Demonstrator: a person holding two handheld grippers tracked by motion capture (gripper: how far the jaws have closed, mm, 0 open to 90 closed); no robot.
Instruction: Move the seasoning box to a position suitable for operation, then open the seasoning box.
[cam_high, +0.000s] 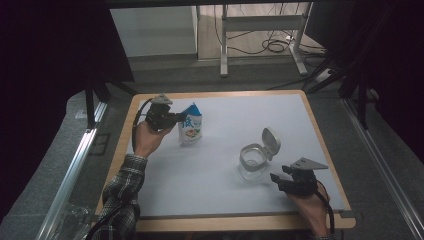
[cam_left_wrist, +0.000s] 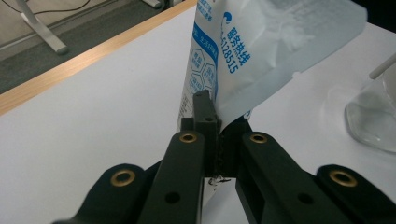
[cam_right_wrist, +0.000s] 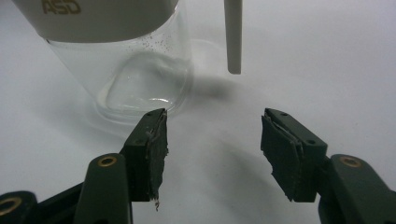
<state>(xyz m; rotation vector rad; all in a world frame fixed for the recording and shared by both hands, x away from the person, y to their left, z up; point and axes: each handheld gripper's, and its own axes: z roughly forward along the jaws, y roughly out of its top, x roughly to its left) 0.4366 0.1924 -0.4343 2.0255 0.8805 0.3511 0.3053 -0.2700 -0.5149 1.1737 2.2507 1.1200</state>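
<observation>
A white and blue printed pouch (cam_high: 191, 125) stands upright on the white table top, left of centre. My left gripper (cam_high: 179, 119) is shut on the pouch's side edge; in the left gripper view the pouch (cam_left_wrist: 243, 51) rises from between the closed jaws of that gripper (cam_left_wrist: 218, 135). A clear glass jar (cam_high: 252, 162) with a grey collar and a flipped-up lid (cam_high: 270, 141) stands right of centre. My right gripper (cam_high: 280, 176) sits open just right of and nearer than the jar. In the right gripper view the jar (cam_right_wrist: 126, 60) is ahead and left of the open right gripper (cam_right_wrist: 212, 135).
The white mat (cam_high: 225, 150) lies on a wooden table with a visible edge (cam_high: 240, 224). A metal frame rail (cam_high: 70, 170) runs along the left side. A desk leg and cables (cam_high: 270, 45) stand on the floor beyond the table.
</observation>
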